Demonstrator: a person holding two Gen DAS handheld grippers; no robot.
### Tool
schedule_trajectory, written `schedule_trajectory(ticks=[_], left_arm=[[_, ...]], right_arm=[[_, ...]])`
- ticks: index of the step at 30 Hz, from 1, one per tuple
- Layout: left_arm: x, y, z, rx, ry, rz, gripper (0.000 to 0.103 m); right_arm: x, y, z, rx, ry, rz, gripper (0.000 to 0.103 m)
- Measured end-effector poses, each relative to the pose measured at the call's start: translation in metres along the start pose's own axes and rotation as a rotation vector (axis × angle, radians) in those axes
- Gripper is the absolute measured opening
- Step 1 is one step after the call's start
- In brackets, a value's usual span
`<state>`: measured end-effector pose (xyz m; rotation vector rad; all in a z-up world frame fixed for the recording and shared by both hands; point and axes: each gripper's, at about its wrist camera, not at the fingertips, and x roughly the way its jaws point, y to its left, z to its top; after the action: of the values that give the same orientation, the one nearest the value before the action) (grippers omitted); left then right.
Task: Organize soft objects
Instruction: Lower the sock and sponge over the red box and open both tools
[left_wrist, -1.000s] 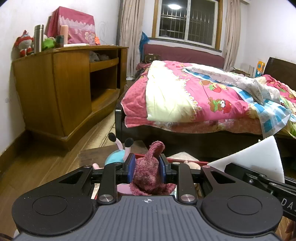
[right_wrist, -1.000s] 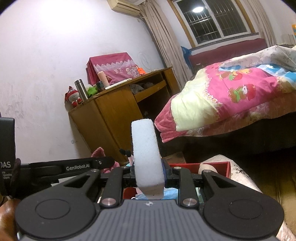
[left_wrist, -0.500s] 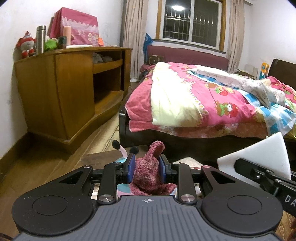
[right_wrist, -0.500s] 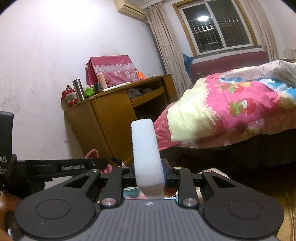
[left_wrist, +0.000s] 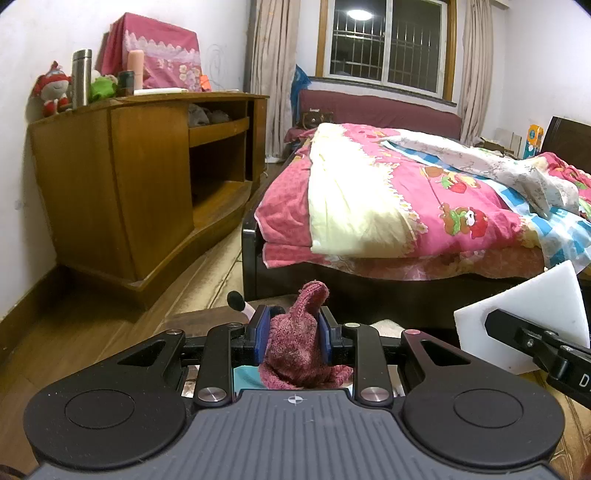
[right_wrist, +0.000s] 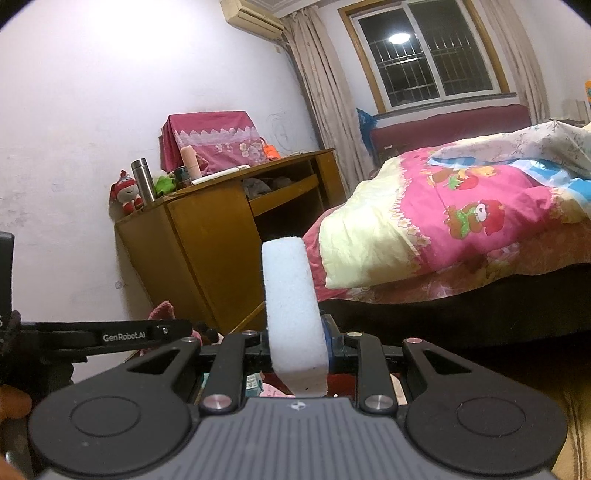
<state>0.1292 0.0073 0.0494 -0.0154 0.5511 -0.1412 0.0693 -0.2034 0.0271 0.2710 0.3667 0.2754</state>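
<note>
L gripper (left_wrist: 293, 332) clamps knit sock (left_wrist: 299, 343), R gripper (right_wrist: 295, 339) clamps foam block (right_wrist: 291, 314), both lifted, prob. for sorting.

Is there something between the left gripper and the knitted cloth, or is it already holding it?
Nothing visible stands between them. The left gripper is shut directly on the dark pink knitted cloth, its blue pads pressing both sides.

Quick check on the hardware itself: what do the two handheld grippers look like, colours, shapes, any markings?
Both are matte black. The left gripper and right gripper each have blue finger pads, two linkage bars with silver pivot bolts, two round discs either side, and a grey ribbed centre plate with a small crosshair mark. Seen from the right wrist camera, the left one's side reads "GenRobot.AI" in white. No cables or sleeves visible.
</note>
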Motion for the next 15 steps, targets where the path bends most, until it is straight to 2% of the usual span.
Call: schedule_trajectory(ticks=[15], left_arm=[[0.027,-0.012,0.002,0.031,0.025,-0.014,0.028]], right_arm=[[0.033,-0.012,0.001,-0.005,0.043,-0.018,0.000]])
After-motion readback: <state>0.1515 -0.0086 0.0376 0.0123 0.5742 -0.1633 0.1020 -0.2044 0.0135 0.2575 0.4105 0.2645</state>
